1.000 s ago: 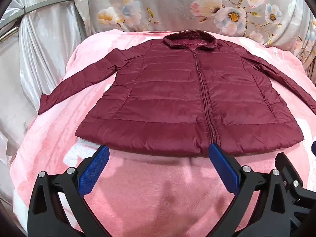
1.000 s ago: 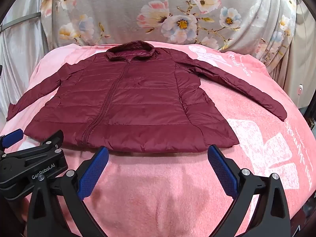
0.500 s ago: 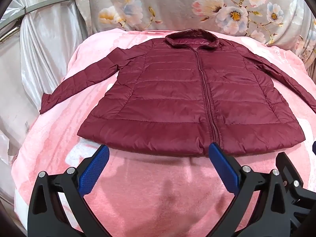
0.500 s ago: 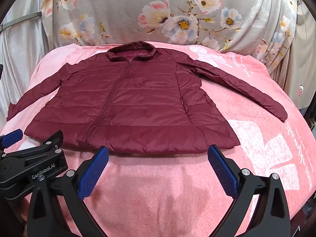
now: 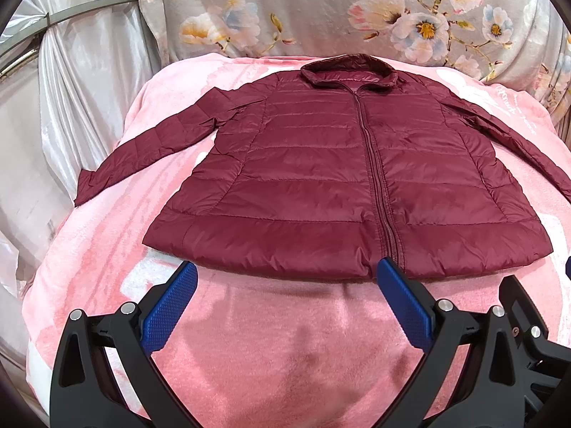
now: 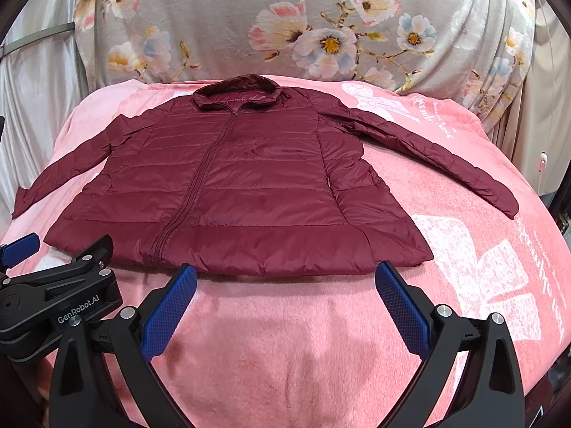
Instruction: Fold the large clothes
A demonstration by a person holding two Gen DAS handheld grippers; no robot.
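A maroon quilted jacket [image 5: 332, 171] lies flat and zipped on a pink blanket [image 5: 257, 349], collar away from me, both sleeves spread out to the sides. It also shows in the right wrist view [image 6: 242, 185]. My left gripper [image 5: 287, 274] is open and empty, hovering just short of the jacket's hem near the zipper end. My right gripper [image 6: 285, 276] is open and empty just short of the hem's right half. The left gripper's body [image 6: 53, 299] shows at the left of the right wrist view.
A grey floral cloth [image 6: 321, 28] hangs behind the blanket. White satin drapery [image 5: 71, 89] covers the left side. The blanket's edge drops off at the right [image 6: 535, 214], with a dark frame beyond it.
Both grippers have crept slightly forward and up, so the jacket sits a little lower and nearer in view. Both stay open and empty.
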